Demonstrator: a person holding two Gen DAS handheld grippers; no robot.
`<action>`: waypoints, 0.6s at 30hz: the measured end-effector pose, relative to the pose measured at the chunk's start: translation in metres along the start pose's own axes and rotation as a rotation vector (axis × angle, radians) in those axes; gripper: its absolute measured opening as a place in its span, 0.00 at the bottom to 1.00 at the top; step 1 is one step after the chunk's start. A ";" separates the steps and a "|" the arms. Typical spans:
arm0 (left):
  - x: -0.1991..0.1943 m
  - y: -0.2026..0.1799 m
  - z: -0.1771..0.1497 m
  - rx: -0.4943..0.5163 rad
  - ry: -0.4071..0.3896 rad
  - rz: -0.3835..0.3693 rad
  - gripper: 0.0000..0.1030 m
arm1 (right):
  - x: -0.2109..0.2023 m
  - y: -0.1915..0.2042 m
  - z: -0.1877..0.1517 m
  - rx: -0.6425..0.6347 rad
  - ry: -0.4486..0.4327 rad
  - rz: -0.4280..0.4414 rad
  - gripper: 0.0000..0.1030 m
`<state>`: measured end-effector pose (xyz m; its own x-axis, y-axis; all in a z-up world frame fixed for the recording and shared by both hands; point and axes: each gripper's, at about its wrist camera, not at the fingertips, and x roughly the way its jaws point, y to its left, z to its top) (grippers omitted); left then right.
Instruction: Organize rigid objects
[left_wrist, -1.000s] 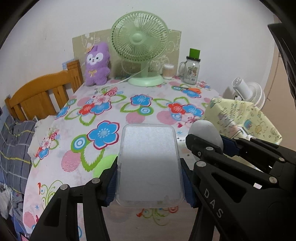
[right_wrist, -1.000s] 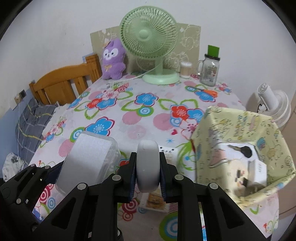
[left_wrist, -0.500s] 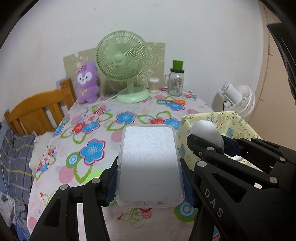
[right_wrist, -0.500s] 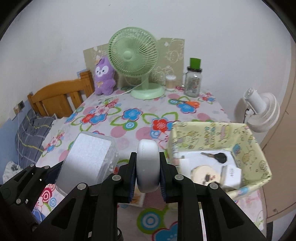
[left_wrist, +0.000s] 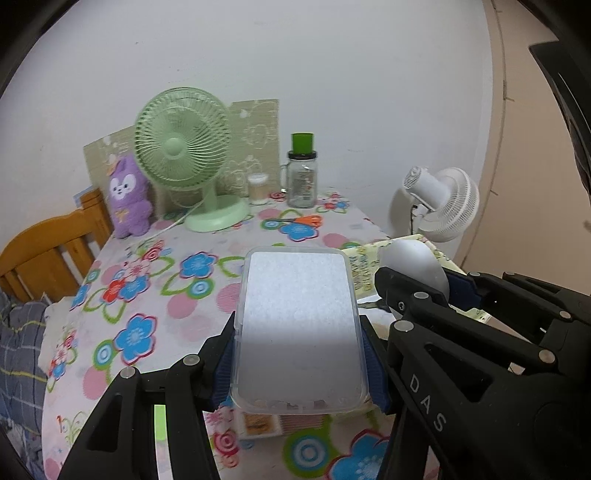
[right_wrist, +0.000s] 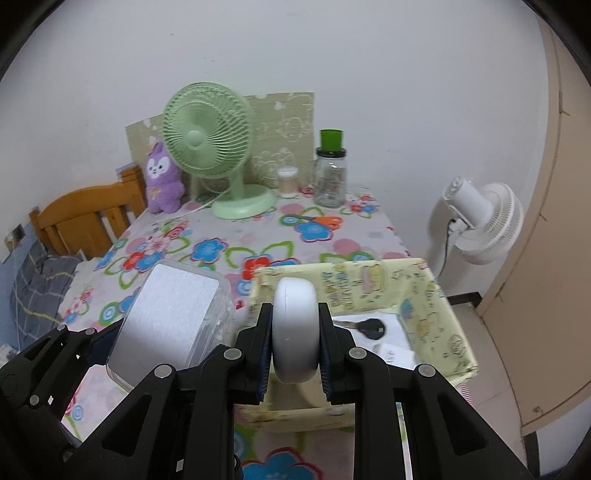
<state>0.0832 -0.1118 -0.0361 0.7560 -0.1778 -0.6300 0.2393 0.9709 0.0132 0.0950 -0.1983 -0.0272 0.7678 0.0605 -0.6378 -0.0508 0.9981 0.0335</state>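
left claw (left_wrist: 300, 363) is clamped on the sides of a clear plastic box (left_wrist: 299, 328), lifted above the flowered surface (left_wrist: 155, 295). right claw (right_wrist: 295, 354) pinches a white rounded object (right_wrist: 295, 328) on edge, raised over the near wall of the yellow fabric basket (right_wrist: 436, 314), where a black key (right_wrist: 371, 328) lies inside.

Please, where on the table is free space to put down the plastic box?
The flowered table is bare between the green fan and the plastic box. The back edge is crowded: purple plush, jar, scissors. The yellow basket fills the right.
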 end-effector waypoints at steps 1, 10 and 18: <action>0.003 -0.003 0.001 0.004 0.002 -0.003 0.59 | 0.002 -0.004 0.001 0.004 0.002 -0.004 0.23; 0.035 -0.030 0.010 0.037 0.030 -0.023 0.59 | 0.026 -0.041 0.003 0.045 0.031 -0.021 0.23; 0.072 -0.048 0.011 0.045 0.081 -0.006 0.59 | 0.061 -0.066 -0.001 0.086 0.087 -0.016 0.23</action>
<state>0.1331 -0.1727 -0.0740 0.7028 -0.1686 -0.6911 0.2724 0.9612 0.0424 0.1449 -0.2603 -0.0691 0.7097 0.0473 -0.7029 0.0191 0.9961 0.0863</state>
